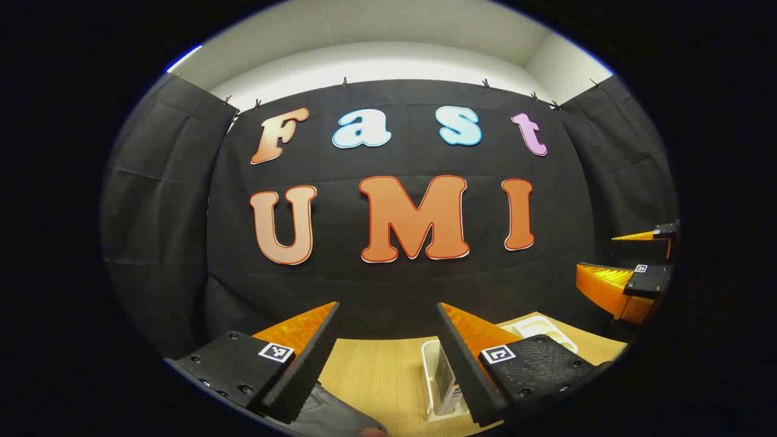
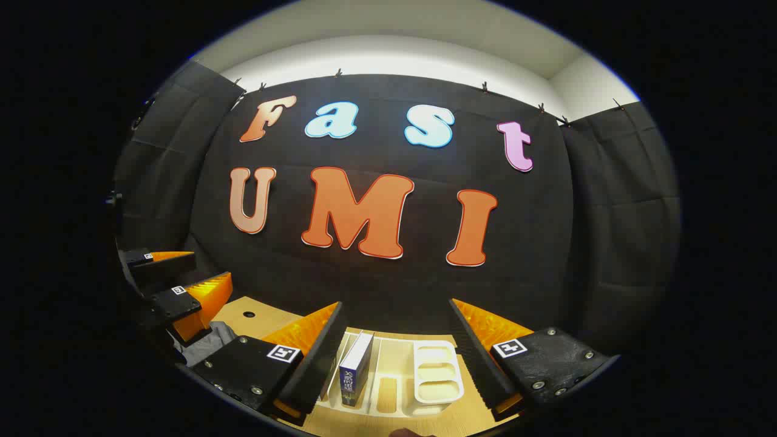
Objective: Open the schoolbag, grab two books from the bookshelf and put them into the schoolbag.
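grey bag (image 1: 331, 416) fabric lies low under the left gripper (image 1: 388, 364); the book (image 2: 355, 367) stands in the white rack (image 2: 437, 373) below the right gripper (image 2: 394, 358). both hang wide open, holding nothing. best to lower the left squarely onto the bag's opening first.

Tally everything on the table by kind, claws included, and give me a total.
Claws: 2, the left claw and the right claw, both open and empty.
Books: 1, an upright book in the rack.
Racks: 1, a white bookshelf rack on the wooden table.
Bags: 1, a grey schoolbag, partly visible.
Total: 5.
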